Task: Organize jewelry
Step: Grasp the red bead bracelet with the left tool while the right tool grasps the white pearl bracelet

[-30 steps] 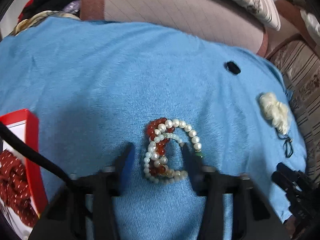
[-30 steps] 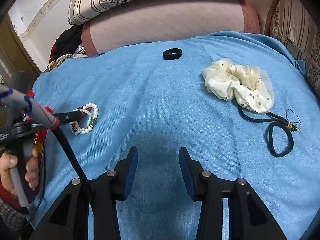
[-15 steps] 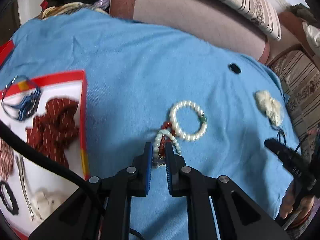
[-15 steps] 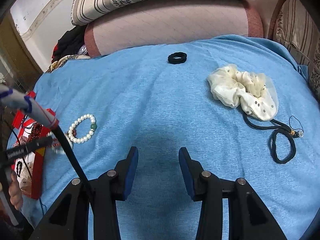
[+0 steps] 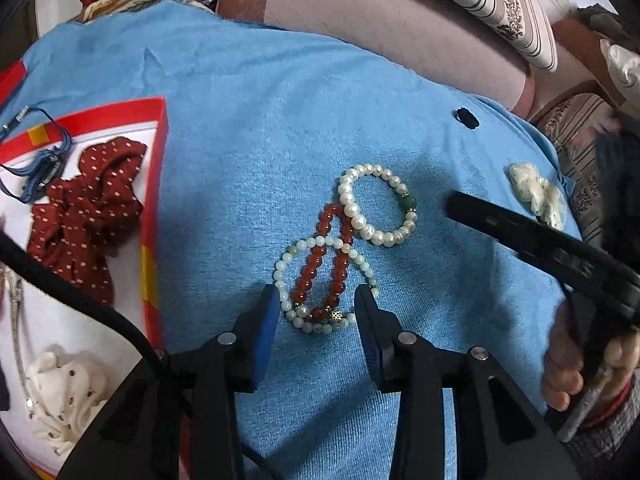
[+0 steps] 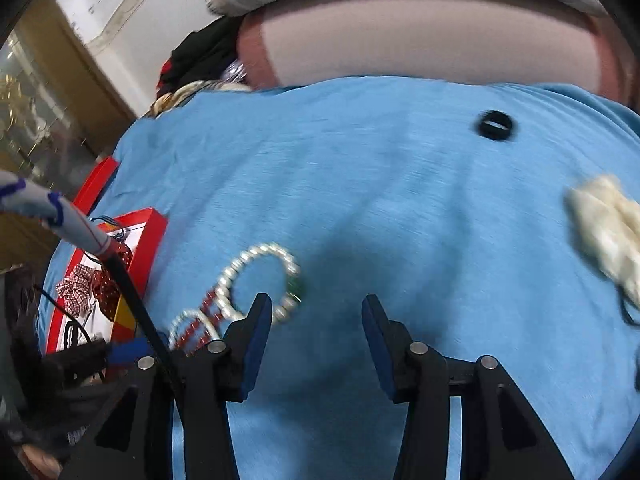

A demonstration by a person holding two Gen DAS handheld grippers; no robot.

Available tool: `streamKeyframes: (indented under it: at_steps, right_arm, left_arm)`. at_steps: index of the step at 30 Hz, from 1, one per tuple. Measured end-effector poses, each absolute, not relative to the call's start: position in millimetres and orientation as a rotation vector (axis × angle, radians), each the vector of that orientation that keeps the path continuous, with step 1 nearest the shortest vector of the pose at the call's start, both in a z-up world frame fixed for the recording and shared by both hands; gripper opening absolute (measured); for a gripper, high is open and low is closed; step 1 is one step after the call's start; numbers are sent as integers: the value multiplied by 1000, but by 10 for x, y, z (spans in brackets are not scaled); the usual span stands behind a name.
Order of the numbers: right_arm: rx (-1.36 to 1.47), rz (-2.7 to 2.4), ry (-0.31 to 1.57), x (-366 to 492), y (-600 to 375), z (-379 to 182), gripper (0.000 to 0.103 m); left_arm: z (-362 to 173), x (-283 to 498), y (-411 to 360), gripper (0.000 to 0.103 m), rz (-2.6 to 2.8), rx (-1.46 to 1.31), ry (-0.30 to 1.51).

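Left tongs (image 5: 316, 312) just let go, jaws opening around the tangled bracelets (image 5: 320, 268), dragged closer to the red box (image 5: 154, 216). Right tongs (image 6: 316, 320) opening too, empty, swinging over to help.

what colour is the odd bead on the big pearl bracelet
Green; the odd bead on the big pearl bracelet shows best from the left wrist.

Support surface: blue cloth (image 5: 248, 128), soft and slightly wrinkled, spread over what looks like a bed or sofa, hard to tell which. Lying directly on it:
- red-rimmed box (image 5: 154, 216) at the left edge
- three bead bracelets mid-cloth, overlapping: pearl bracelet with a green bead (image 5: 376, 204), red bead bracelet (image 5: 320, 264), thinner pale bead bracelet (image 5: 288, 280)
- small black hair tie (image 5: 467, 118) farther back, well apart
- cream scrunchie (image 5: 536, 194) near the right edge
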State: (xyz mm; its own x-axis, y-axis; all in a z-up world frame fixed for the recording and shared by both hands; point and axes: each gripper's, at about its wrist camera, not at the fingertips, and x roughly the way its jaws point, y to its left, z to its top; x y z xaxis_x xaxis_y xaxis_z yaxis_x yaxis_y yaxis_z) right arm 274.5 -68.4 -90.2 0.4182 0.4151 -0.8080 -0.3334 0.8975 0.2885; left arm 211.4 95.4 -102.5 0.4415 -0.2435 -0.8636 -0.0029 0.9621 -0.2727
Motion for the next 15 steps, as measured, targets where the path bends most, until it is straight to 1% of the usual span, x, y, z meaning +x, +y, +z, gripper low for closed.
streamKeyframes:
  at_steps: [6, 7, 8, 9, 10, 15]
  right_arm:
    - [-3, 475, 1074, 2940, -362, -1120, 51]
    - [-39, 460, 1067, 2934, -324, -1123, 46]
    - [-71, 438, 1060, 2930, -309, -1119, 17]
    - [-93, 423, 1072, 2927, -320, -1123, 13]
    - [-70, 421, 1074, 2917, -374, -1113, 13]
    - [-22, 368, 1064, 2775, -746, -1046, 12]
  left_arm:
    - [-1002, 2083, 1005, 37, -173, -281, 1087]
    - [-979, 2065, 1018, 37, -171, -278, 1081]
    - [-965, 2055, 1024, 37, -171, -276, 1077]
    - [-952, 2045, 1029, 37, -175, -275, 1076]
    - [-933, 2032, 1026, 37, -182, -273, 1072]
    - [-816, 1907, 821, 37, -279, -220, 1033]
